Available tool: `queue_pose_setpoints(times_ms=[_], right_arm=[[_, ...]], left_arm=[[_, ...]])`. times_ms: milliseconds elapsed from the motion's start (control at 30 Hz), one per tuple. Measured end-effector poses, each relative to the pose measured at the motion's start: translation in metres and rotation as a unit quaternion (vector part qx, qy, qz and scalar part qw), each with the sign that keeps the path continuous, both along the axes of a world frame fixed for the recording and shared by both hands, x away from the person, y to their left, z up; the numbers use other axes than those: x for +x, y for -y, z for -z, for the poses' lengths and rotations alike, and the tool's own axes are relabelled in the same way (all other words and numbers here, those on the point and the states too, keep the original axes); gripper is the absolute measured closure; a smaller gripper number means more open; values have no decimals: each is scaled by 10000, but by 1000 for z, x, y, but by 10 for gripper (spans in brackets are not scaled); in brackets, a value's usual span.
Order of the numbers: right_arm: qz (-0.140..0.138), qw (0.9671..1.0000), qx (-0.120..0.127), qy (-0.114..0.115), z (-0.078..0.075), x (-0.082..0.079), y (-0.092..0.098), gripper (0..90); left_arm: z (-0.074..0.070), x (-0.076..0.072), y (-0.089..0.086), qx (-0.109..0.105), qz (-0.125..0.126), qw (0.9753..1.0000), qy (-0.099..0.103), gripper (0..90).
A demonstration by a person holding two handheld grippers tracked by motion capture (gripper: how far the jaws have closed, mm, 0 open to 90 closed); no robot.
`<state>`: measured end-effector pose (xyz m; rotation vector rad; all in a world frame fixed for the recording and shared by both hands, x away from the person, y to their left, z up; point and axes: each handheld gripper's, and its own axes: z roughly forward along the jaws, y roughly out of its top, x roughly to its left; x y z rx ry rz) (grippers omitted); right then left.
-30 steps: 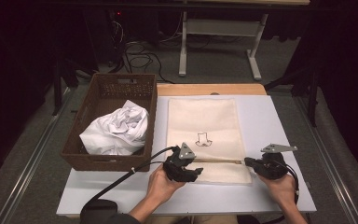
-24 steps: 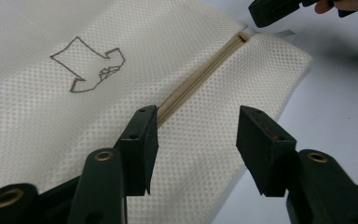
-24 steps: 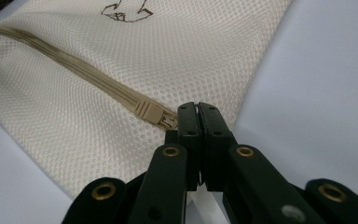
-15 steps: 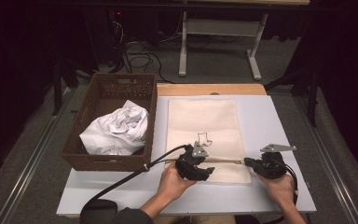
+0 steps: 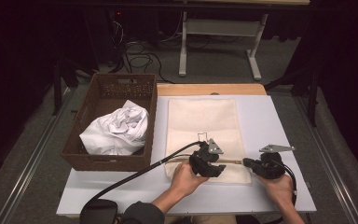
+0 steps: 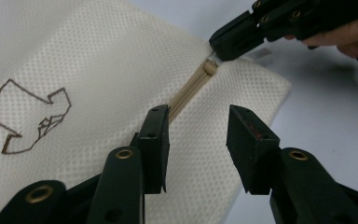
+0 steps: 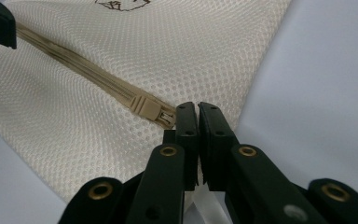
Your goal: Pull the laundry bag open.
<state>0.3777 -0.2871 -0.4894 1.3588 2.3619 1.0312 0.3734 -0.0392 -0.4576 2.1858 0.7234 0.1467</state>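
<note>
Cream mesh bag (image 5: pixel 204 126) lies flat on table, its tan zipper (image 7: pixel 88 77) closed.

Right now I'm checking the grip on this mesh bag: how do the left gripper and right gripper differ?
The left gripper has its jaws apart, hovering over the zipper of the mesh bag; the right gripper has its jaws shut at the zipper's end. The left sits mid-bag, the right at the bag's edge. Both are black, hand-held, two-jawed.

- I count one cream mesh bag (image 5: pixel 204 126) flat on the counter (image 5: pixel 279 121).
- One zipper (image 7: pixel 93 77) runs across that bag.
- One wicker basket (image 5: pixel 98 161) stands left of the bag.
- One crumpled white cloth (image 5: pixel 116 131) lies in that basket.
- Two tools: left tool (image 5: pixel 213 169), right tool (image 5: pixel 247 163), at the bag's near end.
</note>
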Motion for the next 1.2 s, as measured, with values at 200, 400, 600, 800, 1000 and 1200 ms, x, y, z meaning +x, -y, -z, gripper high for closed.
queue_pose_setpoints(times_ms=[200, 400, 600, 800, 1000, 1200], right_arm=[[-35, 9999, -58, -129, 4, 1, -3, 856], [-42, 9998, -116, -134, 5, 1, -6, 859], [-60, 9998, -98, -148, 6, 2, -5, 858], [-58, 9998, -145, -146, 6, 2, -7, 857], [-99, 9997, -168, -135, 5, 2, -7, 855], [-60, 9997, -154, -169, 5, 2, -7, 854]], left_arm=[[2, 3, 9, 69, 54, 10000, 1, 610], [8, 4, 19, 147, 119, 9998, -70, 634], [16, 11, 27, 204, 100, 9996, -137, 658], [21, 13, 37, 195, 161, 9996, -116, 696], [22, 16, 44, 155, 203, 9995, -182, 742], [28, 22, 53, 260, 181, 9991, -273, 762]])
